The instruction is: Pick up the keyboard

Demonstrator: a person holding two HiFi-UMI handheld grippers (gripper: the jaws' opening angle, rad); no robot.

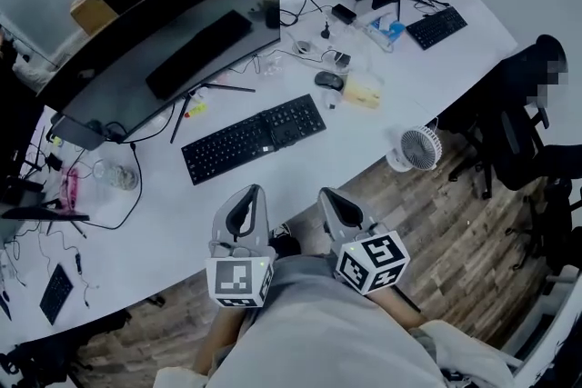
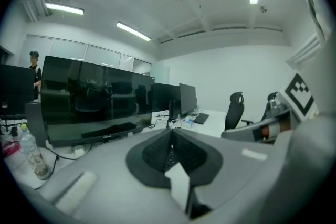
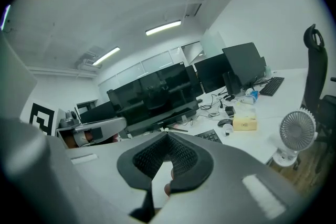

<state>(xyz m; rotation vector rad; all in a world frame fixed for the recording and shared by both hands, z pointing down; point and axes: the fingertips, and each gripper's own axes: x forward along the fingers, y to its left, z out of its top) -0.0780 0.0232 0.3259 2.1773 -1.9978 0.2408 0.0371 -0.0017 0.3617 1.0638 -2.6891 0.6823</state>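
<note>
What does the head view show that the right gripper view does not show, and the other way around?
Only the head view: the whole black keyboard and the right gripper from outside. Only the right gripper view: the ceiling lights and its own jaws, shut on nothing. Both: the small white fan, the curved monitor and the left gripper.

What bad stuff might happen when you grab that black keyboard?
The keyboard is long, so grabbed at one end it may tip or slip. The mouse sits close behind its right end and might get bumped. The left gripper and right gripper both have shut fingers, which must open first.
</note>
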